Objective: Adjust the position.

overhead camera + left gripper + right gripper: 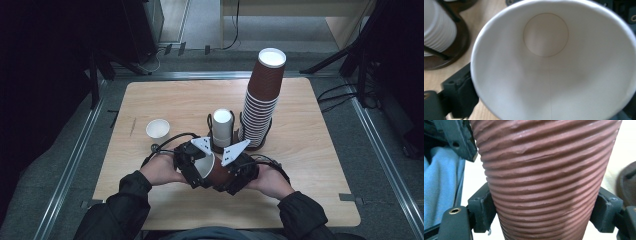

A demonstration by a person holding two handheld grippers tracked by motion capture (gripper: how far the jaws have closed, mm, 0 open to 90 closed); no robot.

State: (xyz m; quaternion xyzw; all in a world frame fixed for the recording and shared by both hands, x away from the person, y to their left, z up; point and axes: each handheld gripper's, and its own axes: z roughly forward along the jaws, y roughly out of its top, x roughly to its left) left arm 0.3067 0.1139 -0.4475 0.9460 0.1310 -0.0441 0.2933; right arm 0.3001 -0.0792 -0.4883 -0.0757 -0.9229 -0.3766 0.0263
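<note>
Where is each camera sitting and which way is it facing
High view: above the person's side, facing forward and down on the table; forearms and both hand-held grippers show.
Left gripper view: faces into the brown cup, white inside; a jaw at lower left.
Right gripper view: faces the cup's ribbed wall; jaws on either side.
All share that cup.

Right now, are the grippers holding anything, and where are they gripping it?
Yes. Both hold one brown ribbed paper cup, lying on its side. The right gripper clamps its narrow lower body; the left gripper holds it at the open rim.
</note>
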